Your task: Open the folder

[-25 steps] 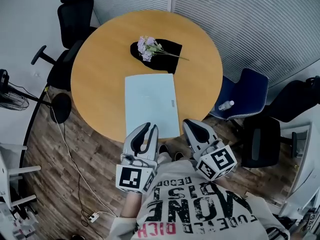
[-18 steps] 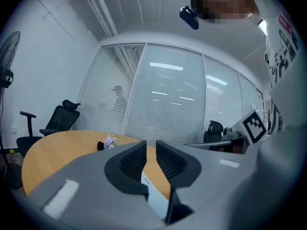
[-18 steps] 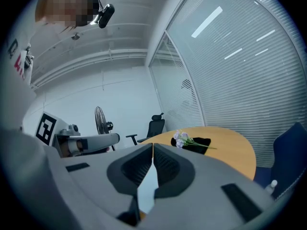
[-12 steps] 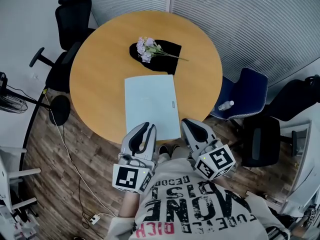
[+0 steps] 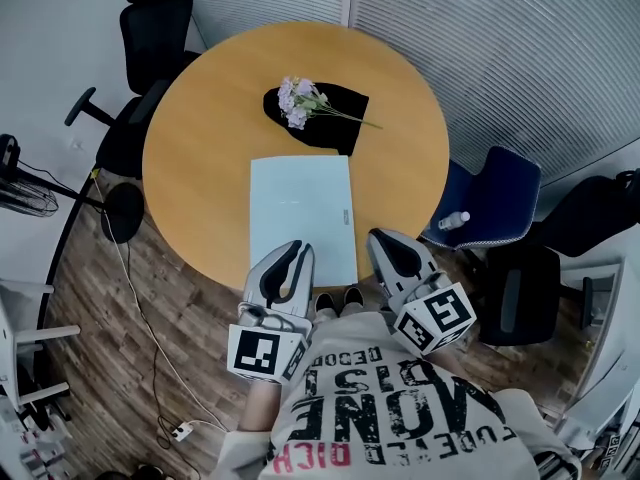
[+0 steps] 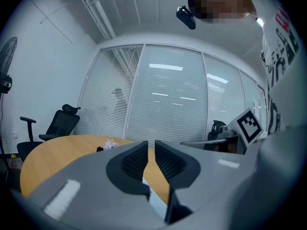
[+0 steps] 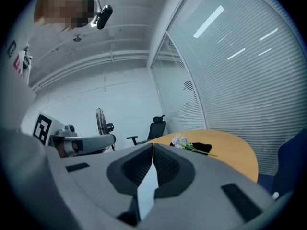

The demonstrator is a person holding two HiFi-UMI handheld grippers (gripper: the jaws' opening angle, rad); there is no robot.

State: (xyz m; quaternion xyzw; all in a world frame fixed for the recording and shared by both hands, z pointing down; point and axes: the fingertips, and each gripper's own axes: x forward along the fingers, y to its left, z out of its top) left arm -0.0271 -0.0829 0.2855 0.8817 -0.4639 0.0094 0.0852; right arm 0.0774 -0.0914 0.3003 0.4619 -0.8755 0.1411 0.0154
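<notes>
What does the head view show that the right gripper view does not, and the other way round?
Only the head view: the whole folder, closed and flat, and the wood floor. Only the right gripper view: the ceiling and the right gripper's jaw tips meeting. Both: the table, the flowers and a black chair.

Cool, even indoor light; heavy fisheye bending, dark vignetted corners; lamp reflections on the glass wall point(image 6: 168, 95).
</notes>
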